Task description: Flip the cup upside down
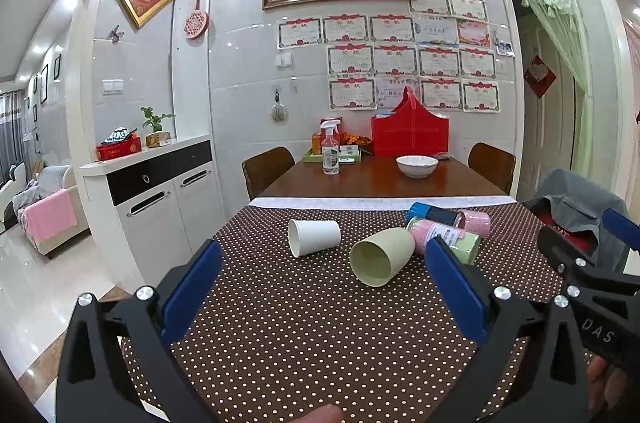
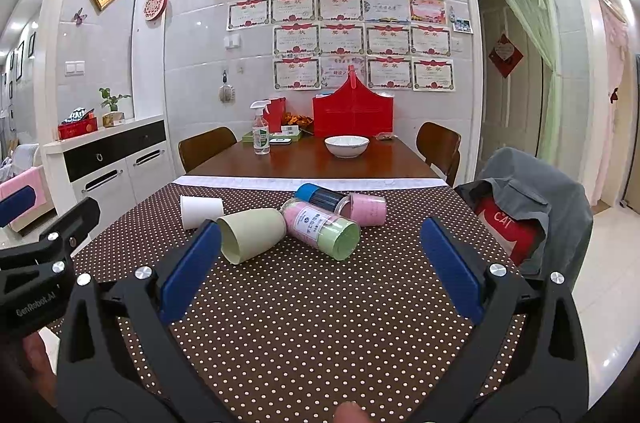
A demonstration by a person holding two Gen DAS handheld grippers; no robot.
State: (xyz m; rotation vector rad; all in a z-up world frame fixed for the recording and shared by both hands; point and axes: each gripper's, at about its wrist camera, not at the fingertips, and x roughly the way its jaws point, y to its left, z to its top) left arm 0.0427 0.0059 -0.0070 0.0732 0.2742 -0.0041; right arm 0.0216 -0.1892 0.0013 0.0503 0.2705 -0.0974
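Clearly we are at the approach, both the left gripper and right gripper spread and holding nothing, while the pale green cup lies sideways on the dotted tablecloth, so next we must straddle and pinch its wall.

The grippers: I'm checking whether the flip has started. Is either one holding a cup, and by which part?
Nothing is held. The left gripper and right gripper are both open, short of the green cup lying on its side.
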